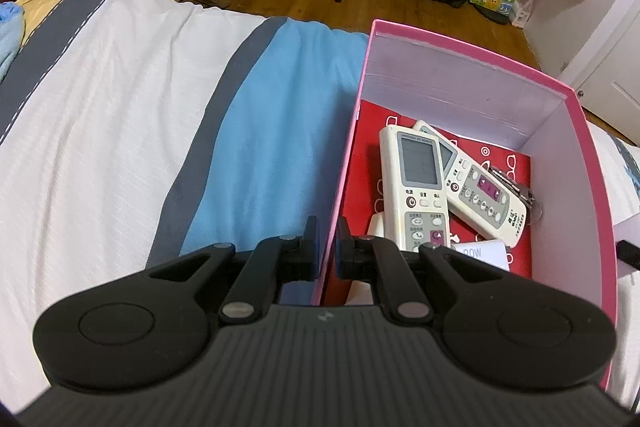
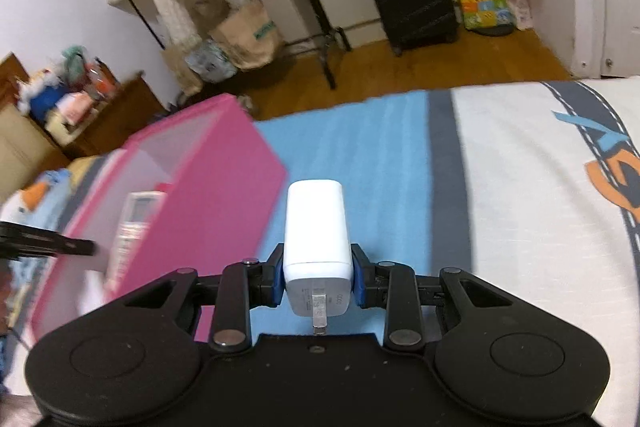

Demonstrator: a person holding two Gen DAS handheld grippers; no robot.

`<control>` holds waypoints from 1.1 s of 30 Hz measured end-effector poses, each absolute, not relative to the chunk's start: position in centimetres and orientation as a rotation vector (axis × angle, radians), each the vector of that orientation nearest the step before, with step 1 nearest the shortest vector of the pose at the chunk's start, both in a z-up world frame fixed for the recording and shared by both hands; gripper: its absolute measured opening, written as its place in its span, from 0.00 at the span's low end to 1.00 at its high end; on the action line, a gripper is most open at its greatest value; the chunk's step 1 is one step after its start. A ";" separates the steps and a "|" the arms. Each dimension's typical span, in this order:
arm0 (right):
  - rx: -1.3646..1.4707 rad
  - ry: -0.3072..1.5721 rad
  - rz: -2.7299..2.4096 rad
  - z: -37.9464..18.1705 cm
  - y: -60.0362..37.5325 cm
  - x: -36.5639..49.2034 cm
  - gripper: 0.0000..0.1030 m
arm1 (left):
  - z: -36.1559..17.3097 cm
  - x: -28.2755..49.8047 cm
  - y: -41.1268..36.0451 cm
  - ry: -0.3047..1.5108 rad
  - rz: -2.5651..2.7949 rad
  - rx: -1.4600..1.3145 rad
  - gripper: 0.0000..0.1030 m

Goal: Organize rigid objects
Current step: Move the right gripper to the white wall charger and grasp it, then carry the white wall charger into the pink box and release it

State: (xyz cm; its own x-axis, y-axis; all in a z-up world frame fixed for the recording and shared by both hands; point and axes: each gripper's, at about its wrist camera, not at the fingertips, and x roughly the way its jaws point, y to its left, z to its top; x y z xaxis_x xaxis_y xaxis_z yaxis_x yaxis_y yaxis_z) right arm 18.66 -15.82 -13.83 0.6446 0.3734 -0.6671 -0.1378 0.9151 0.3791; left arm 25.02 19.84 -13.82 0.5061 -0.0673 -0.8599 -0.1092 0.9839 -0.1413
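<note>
Left gripper: pinching the near-left wall of the pink box, one pad outside, one inside. Likely a bracing hold, so the box does not slide or tip on the soft bed while things go in.

Right gripper: pressed onto a white charger, pads on its two broad sides, prongs pointing back at the camera. Held above the blue stripe of the bed, just right of the box; view is motion-blurred.

Box contents: two remotes, crossed one over the other on the red lining; a metal keyring at the right wall; a second white adapter near the front edge, partly hidden by the gripper.

Step, judged: carrying the charger over to join the rest.

Next move needs: lift over the right rim, then drop into the bare red patch at the back.

Risk: landing on the remotes; nudging the box wall.
</note>
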 end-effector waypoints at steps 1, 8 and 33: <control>0.317 0.802 0.311 -13.0 -15.2 18.3 0.35 | -13.8 25.0 19.9 1.042 0.025 -0.187 0.06; 0.226 0.688 0.529 -7.0 -8.4 15.0 0.35 | -13.7 25.0 20.0 1.040 0.020 -0.198 0.06; -0.164 0.927 0.555 -9.0 5.1 21.9 0.35 | -13.5 24.8 20.6 1.029 -0.007 -0.236 0.05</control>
State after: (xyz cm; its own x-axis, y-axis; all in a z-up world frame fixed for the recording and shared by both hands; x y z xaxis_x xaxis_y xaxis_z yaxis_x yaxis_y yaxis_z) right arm 21.90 5.12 -8.99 0.4721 0.3817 -0.7946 -0.5196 0.8487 0.0990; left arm 24.75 20.58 -13.48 0.5176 -0.1168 -0.8476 -0.1047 0.9745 -0.1983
